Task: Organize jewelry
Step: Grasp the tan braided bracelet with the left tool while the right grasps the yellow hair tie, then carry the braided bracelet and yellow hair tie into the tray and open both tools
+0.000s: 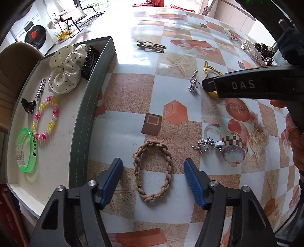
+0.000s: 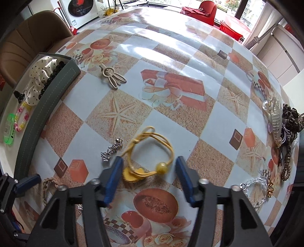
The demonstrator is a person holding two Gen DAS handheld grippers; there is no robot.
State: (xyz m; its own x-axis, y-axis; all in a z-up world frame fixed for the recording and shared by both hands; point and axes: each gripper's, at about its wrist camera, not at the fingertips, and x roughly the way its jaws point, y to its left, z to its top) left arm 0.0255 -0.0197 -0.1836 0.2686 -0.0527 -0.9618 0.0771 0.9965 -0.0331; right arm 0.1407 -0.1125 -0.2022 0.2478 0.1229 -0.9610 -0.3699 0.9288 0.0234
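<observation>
Patterned table (image 1: 171, 62), tray (image 1: 89, 106) left. My left claw (image 1: 153, 171) wide over braided band (image 1: 152, 171); right claw (image 2: 149, 167) wide over yellow band (image 2: 150, 152). Probably pre-grasp: lower, pinch, carry to tray.

A bench (image 2: 190, 62) covered in a glossy checked cloth printed with starfish, roses and orange boxes fills both views; a brown padded chair (image 2: 32, 39) stands at its far left corner, a white washing machine (image 1: 35, 34) behind it, and a red armchair (image 2: 207, 9) by the window
</observation>
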